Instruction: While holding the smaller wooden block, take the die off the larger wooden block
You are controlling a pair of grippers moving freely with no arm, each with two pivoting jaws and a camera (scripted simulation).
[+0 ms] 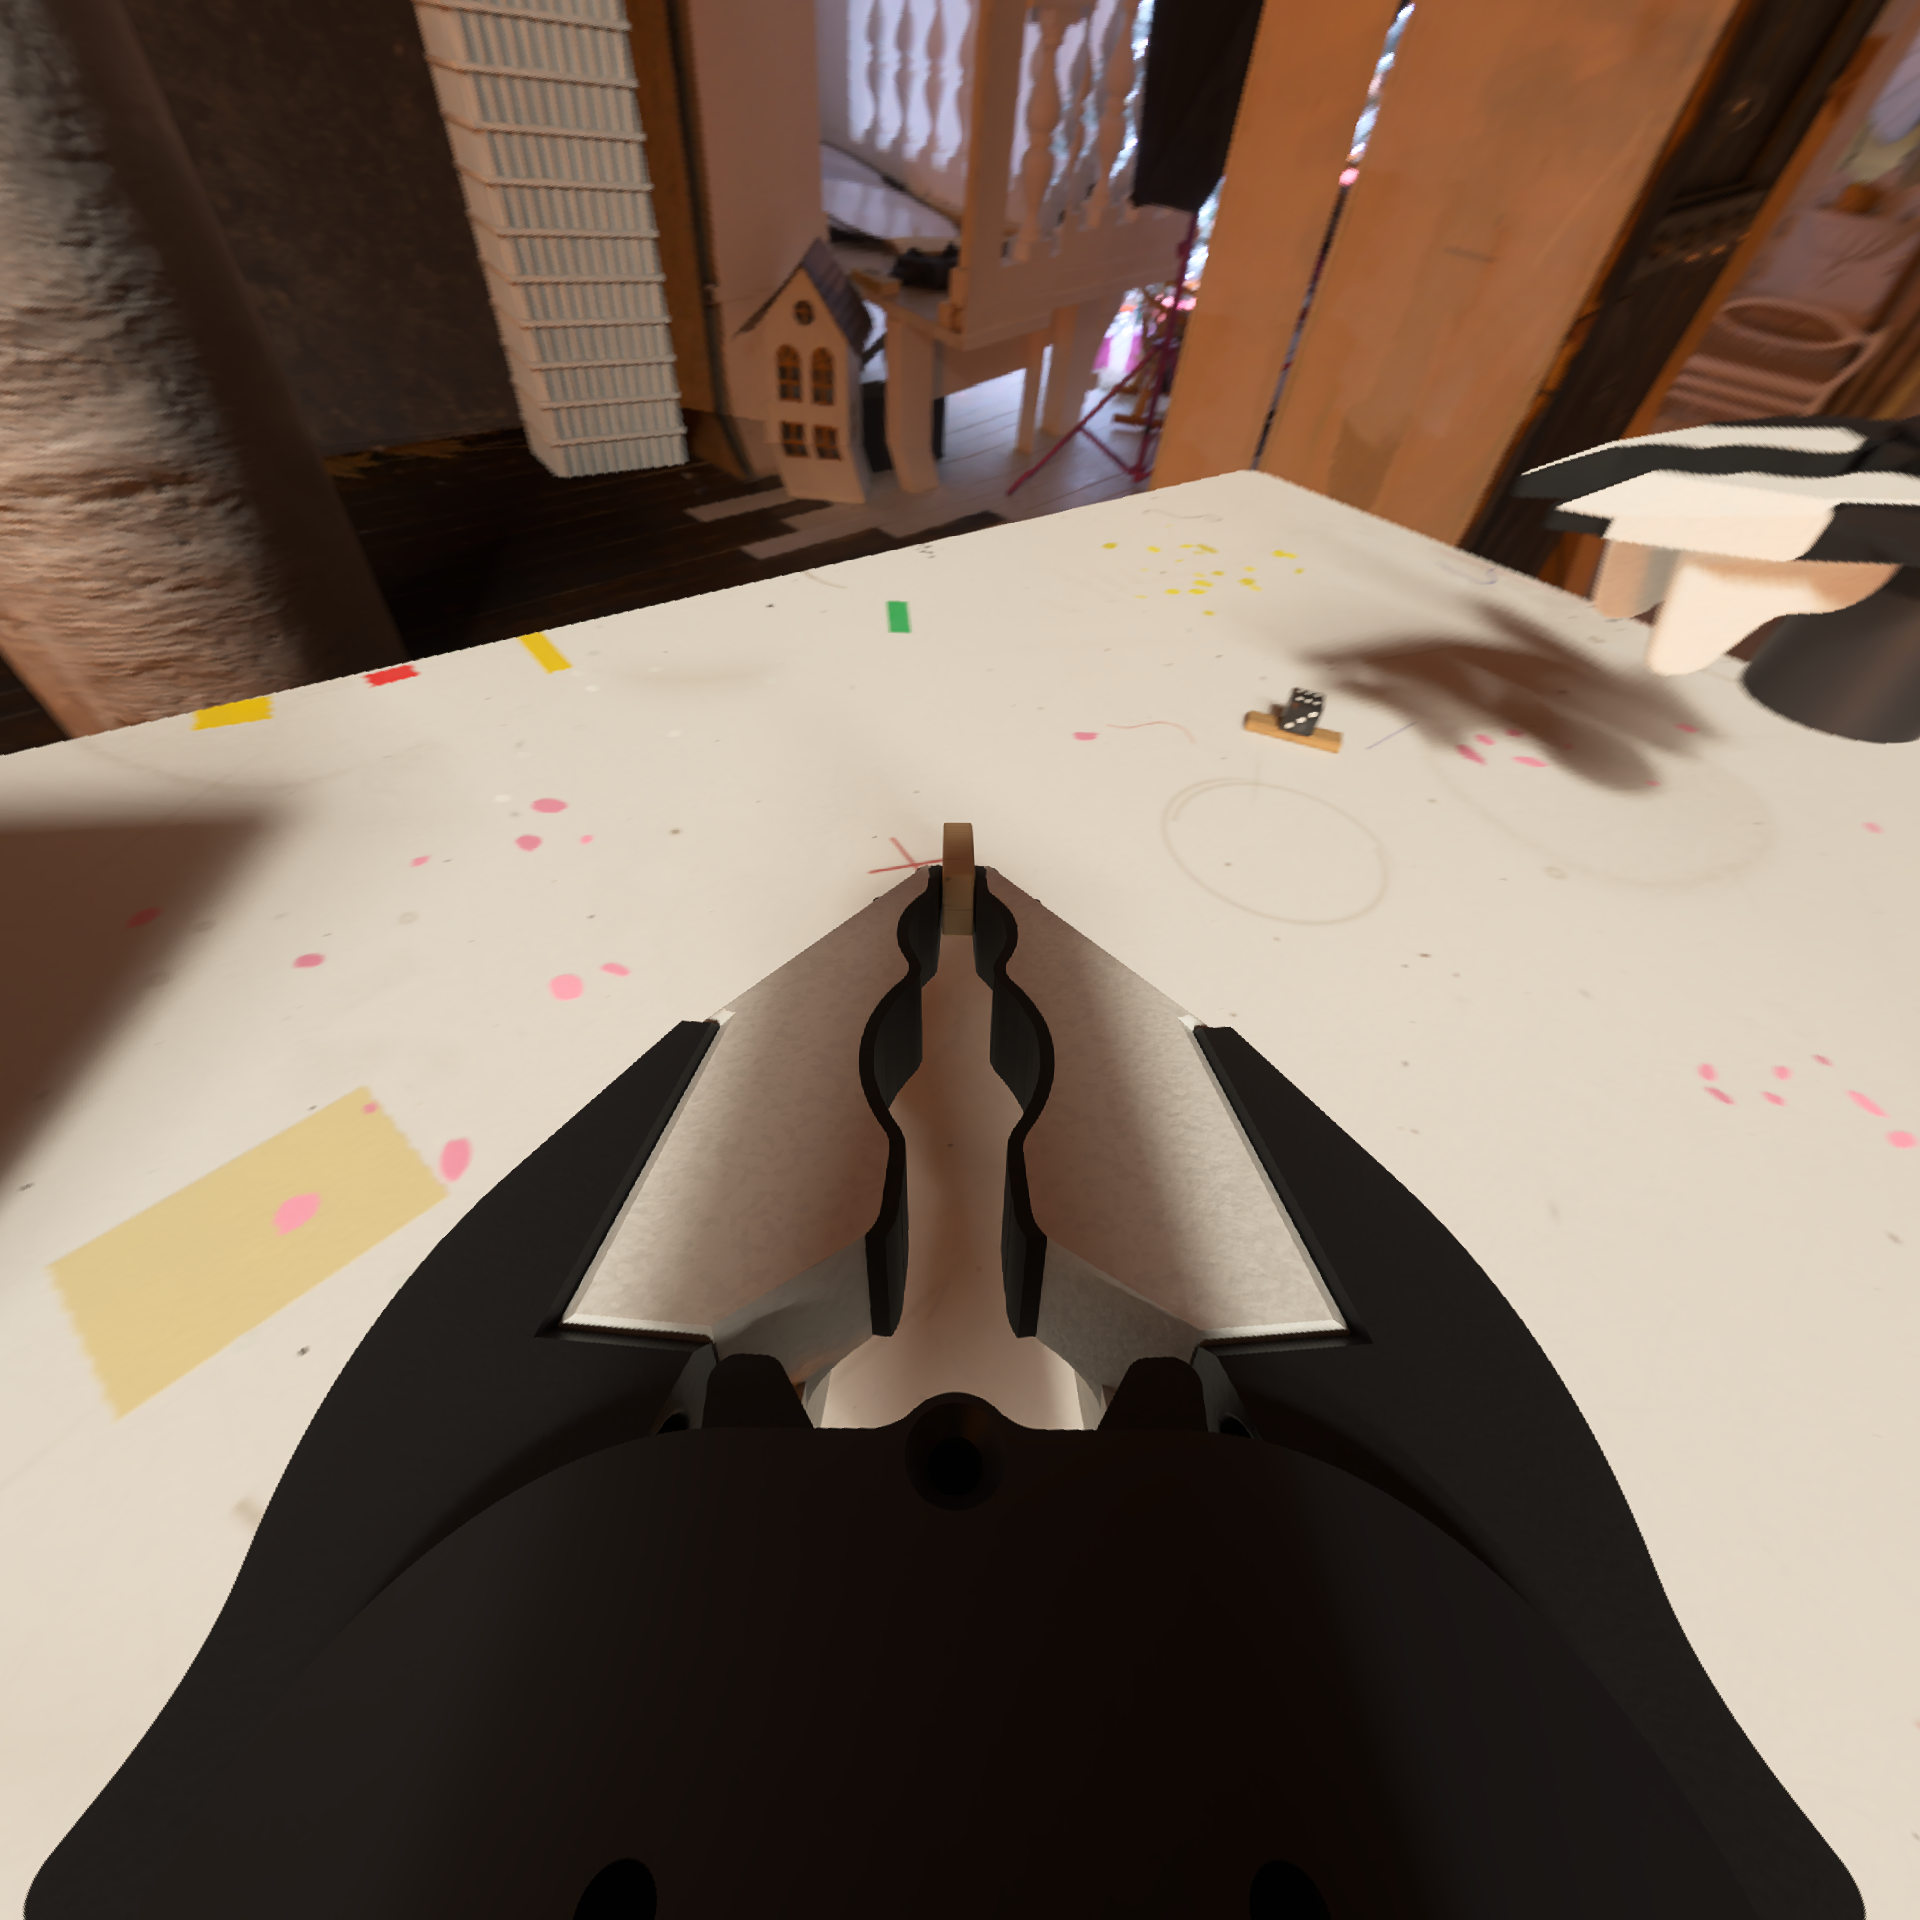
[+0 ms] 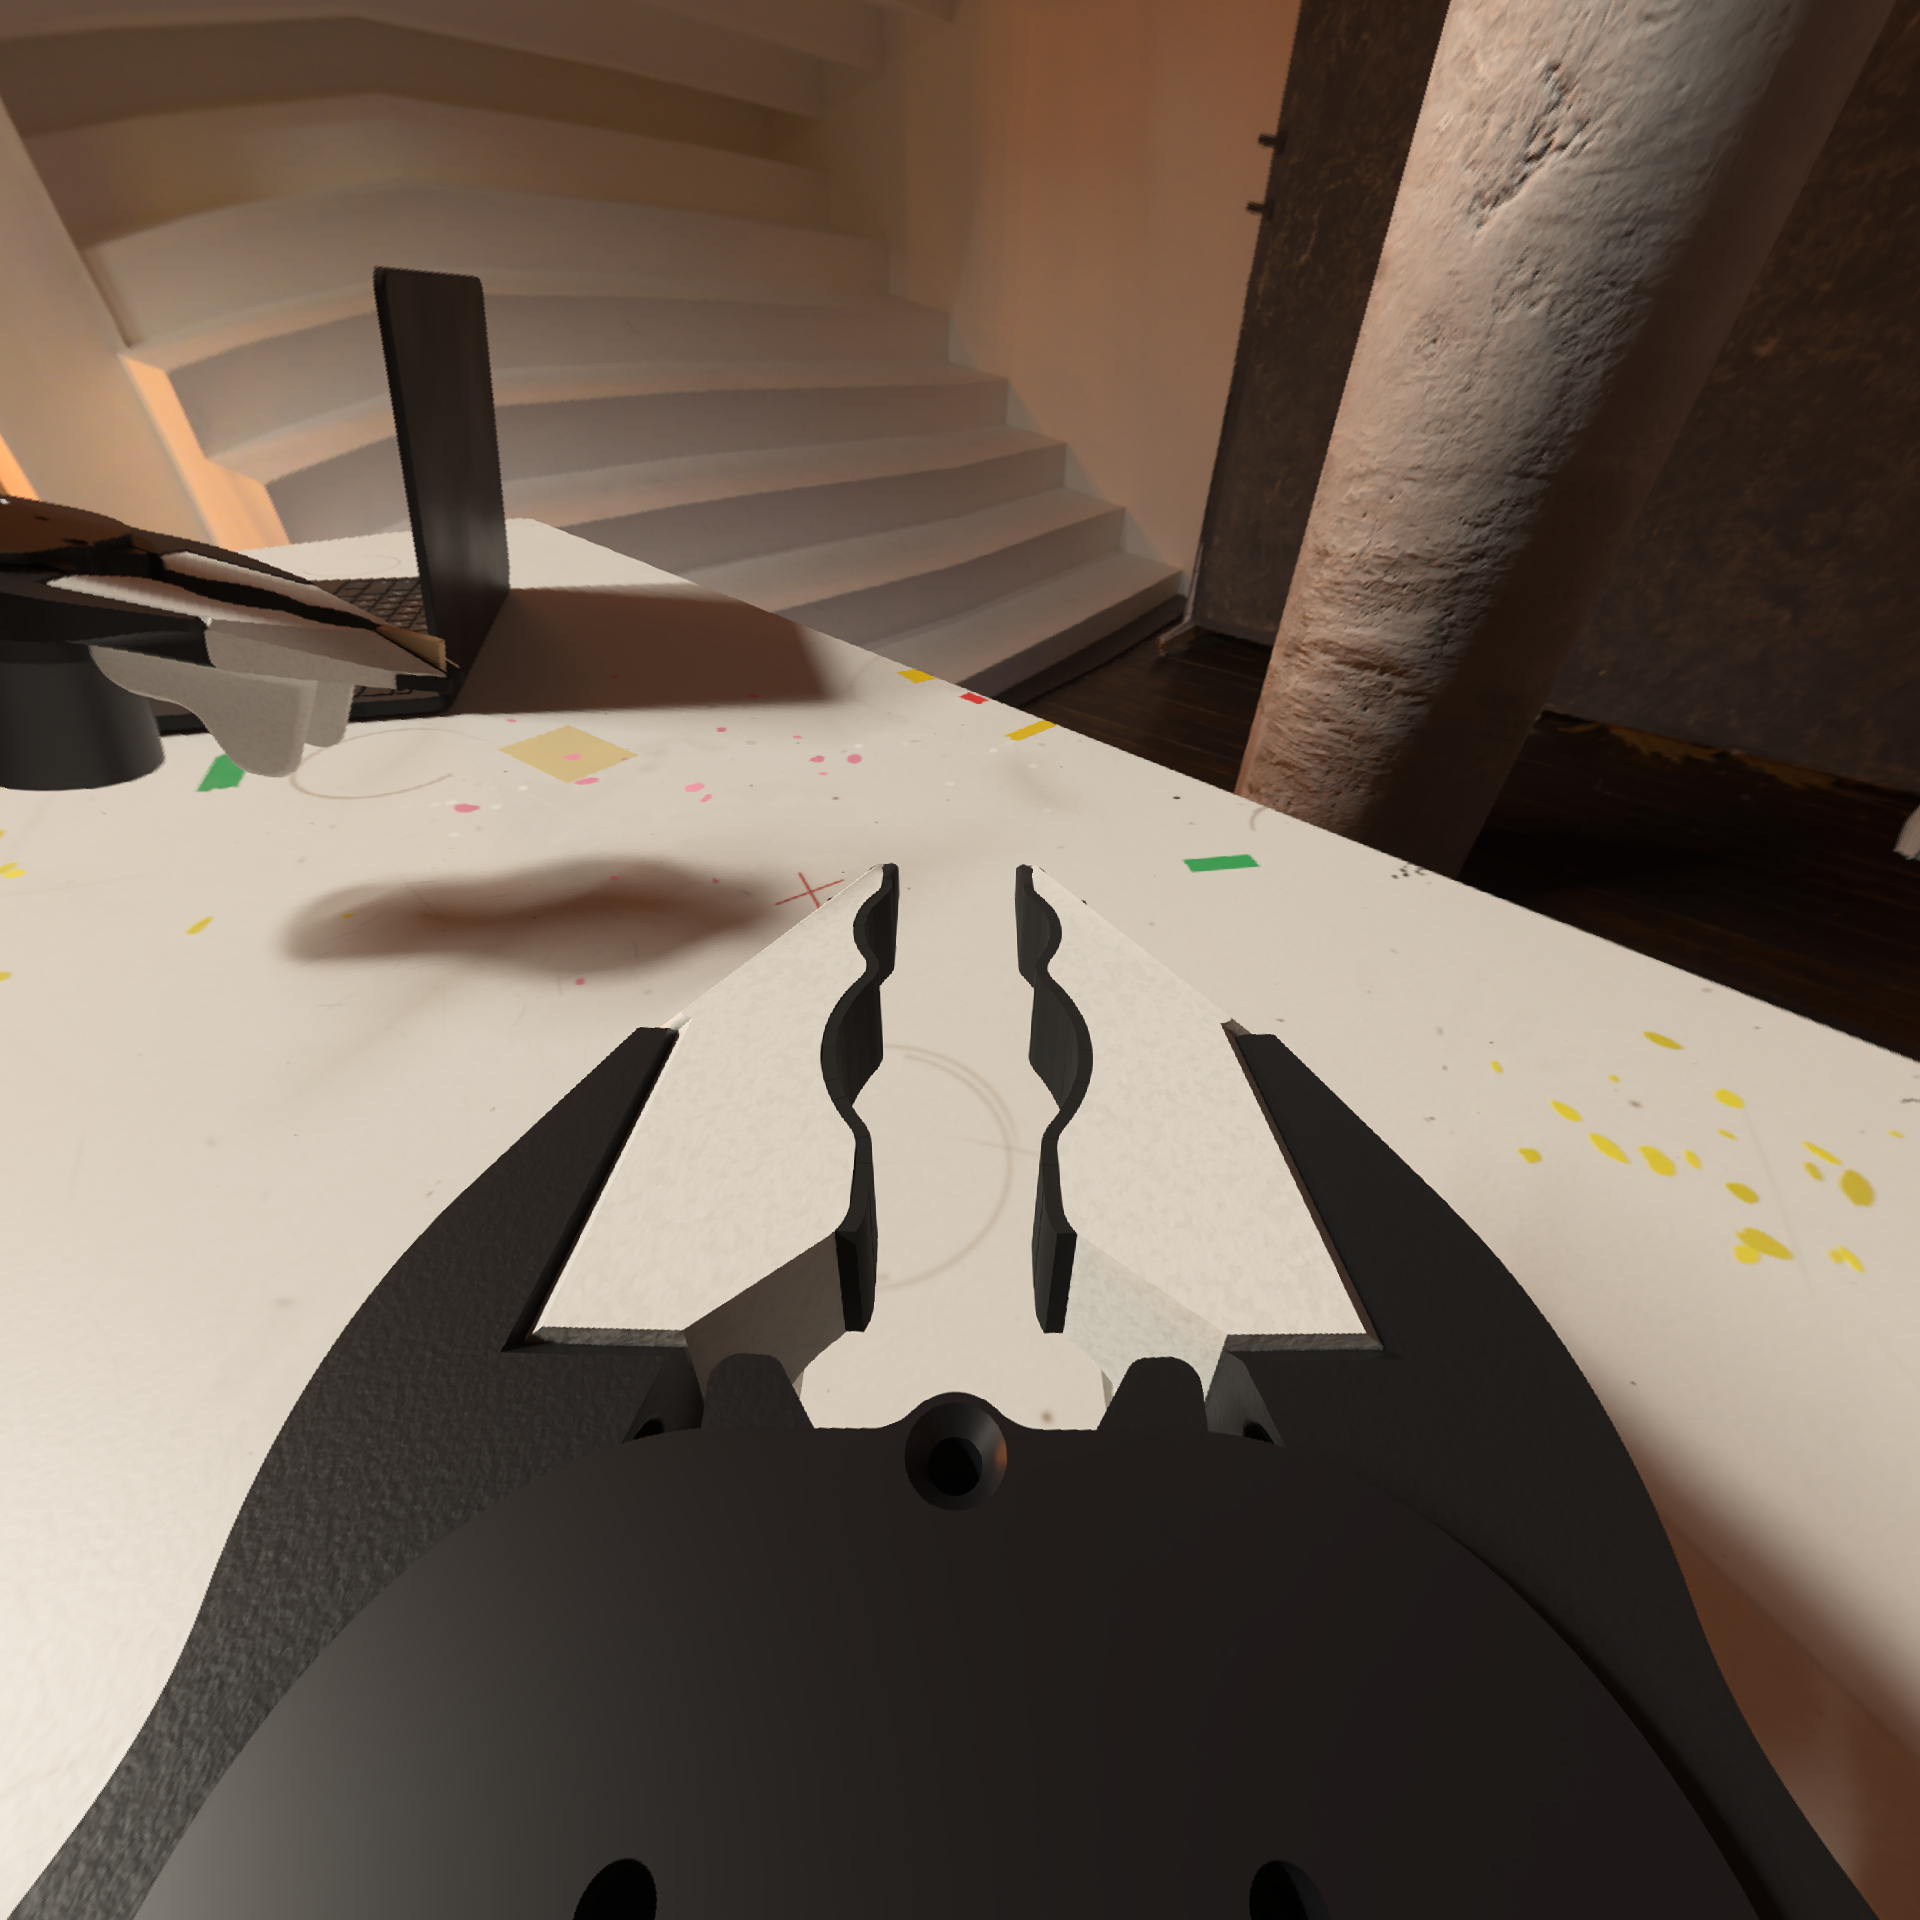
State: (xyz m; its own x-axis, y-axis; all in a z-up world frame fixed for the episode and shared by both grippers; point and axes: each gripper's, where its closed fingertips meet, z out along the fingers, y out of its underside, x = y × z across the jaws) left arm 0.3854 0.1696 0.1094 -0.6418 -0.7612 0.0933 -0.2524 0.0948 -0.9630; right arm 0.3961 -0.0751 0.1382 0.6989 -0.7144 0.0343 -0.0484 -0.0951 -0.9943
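My left gripper is shut on the smaller wooden block, a thin tan piece held upright between the fingertips above the table. The larger wooden block lies flat on the white table farther off to the right, with the black die on top of it. My right gripper is open and empty above the table; it also shows in the left wrist view at the right edge, beyond the die. The left gripper shows in the right wrist view at the far left. The die and larger block are out of the right wrist view.
A white paint-speckled table has tape marks and a yellow paper patch. An open dark laptop stands at the table's far side. A black round base sits near it. The table edges drop to a dark floor.
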